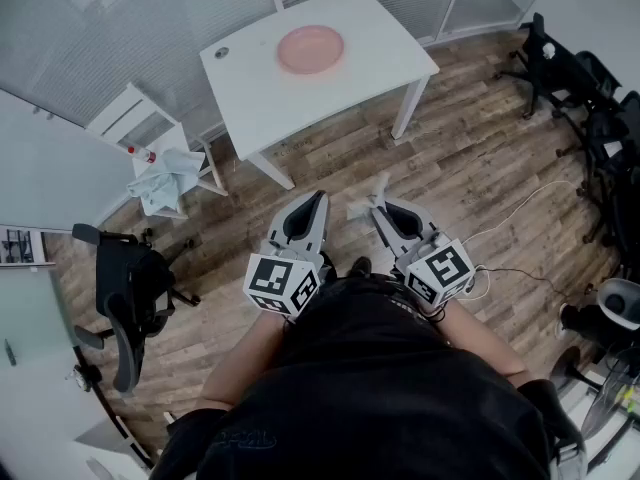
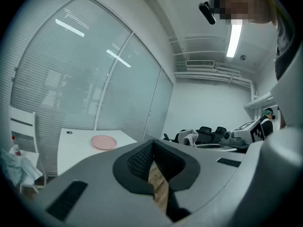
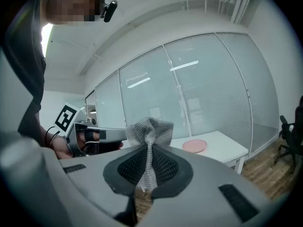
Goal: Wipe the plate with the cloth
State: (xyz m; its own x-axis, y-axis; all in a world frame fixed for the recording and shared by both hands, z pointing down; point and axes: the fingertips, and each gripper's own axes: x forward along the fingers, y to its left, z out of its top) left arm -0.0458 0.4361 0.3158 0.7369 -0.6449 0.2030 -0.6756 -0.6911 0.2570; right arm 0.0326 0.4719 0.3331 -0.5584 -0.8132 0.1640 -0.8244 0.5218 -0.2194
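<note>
A pink plate [image 1: 310, 48] lies on a white table [image 1: 380, 28] some way in front of me; it also shows in the left gripper view [image 2: 103, 142] and the right gripper view [image 3: 194, 145]. My right gripper [image 1: 381, 206] is shut on a grey-white cloth [image 1: 364, 204], whose bunched end stands up above the jaws [image 3: 150, 130]. My left gripper [image 1: 317, 198] is shut with nothing in it, its jaws closed together [image 2: 151, 144]. Both grippers are held close to my body over the wooden floor, well short of the table.
A white chair [image 1: 130, 118] with cloths and a bottle stands left of the table. A black office chair [image 1: 130, 288] is at my left; more black chairs [image 1: 580, 78] and cables lie at the right. Glass walls run behind the table.
</note>
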